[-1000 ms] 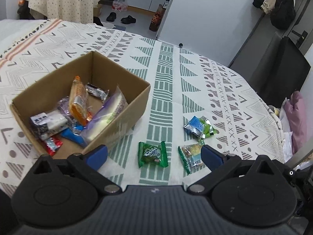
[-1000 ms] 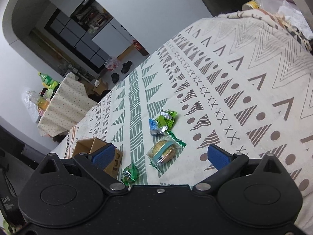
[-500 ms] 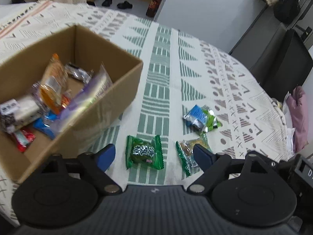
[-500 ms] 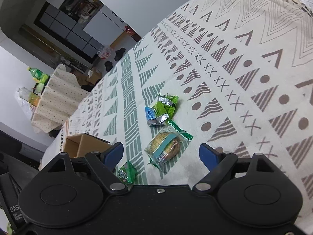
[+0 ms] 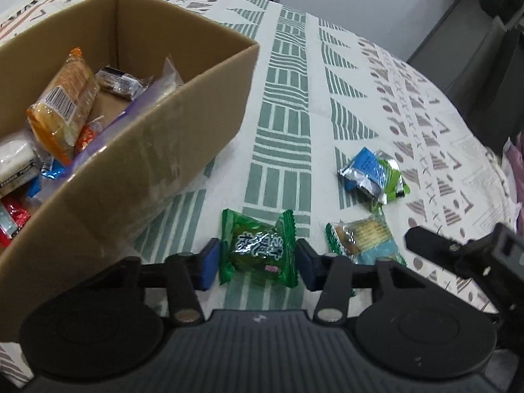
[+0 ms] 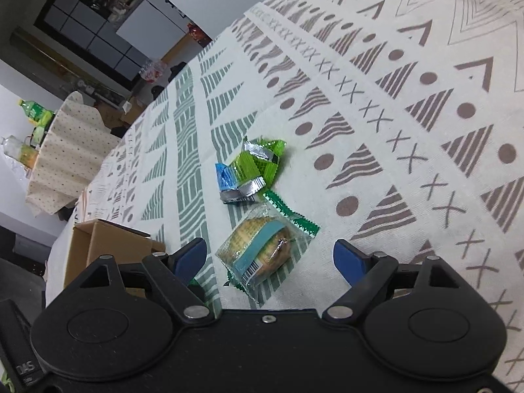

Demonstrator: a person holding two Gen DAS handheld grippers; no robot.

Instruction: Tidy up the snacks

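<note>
Seen from the left wrist camera, a patterned tablecloth (image 5: pixel 285 104) with green and brown geometric bands covers the surface. At far left stands an open cardboard box (image 5: pixel 157 137) holding several wrapped snacks, among them an orange packet (image 5: pixel 62 104), a dark wrapped bar (image 5: pixel 119 82) and a purple-edged clear packet (image 5: pixel 154 95). Just right of the box, on the cloth, lies a green wrapped candy (image 5: pixel 258 245). The left gripper (image 5: pixel 257 262) has just been closing; its blue pads (image 5: pixel 209 265) now sit narrow on either side of this candy, right at the wrapper's edges, though a firm press on it cannot be made out. Further right is a clear biscuit packet with green crimped ends (image 5: pixel 363 235), and beyond it a small pile of one blue foil packet (image 5: pixel 363 167) on a lime-green packet (image 5: pixel 393 177). At the right edge, part of the other black gripper shows.

Seen from the right wrist camera, the cardboard box (image 6: pixel 108 245) appears at lower left. In the middle lie the blue foil packet (image 6: pixel 226 177) and the lime-green packet (image 6: pixel 258 160), touching. Just below them is the biscuit packet (image 6: pixel 262 252). The right gripper (image 6: pixel 270 258) has its jaws wide, one blue pad on each side of the biscuit packet, both clear of it.
</note>
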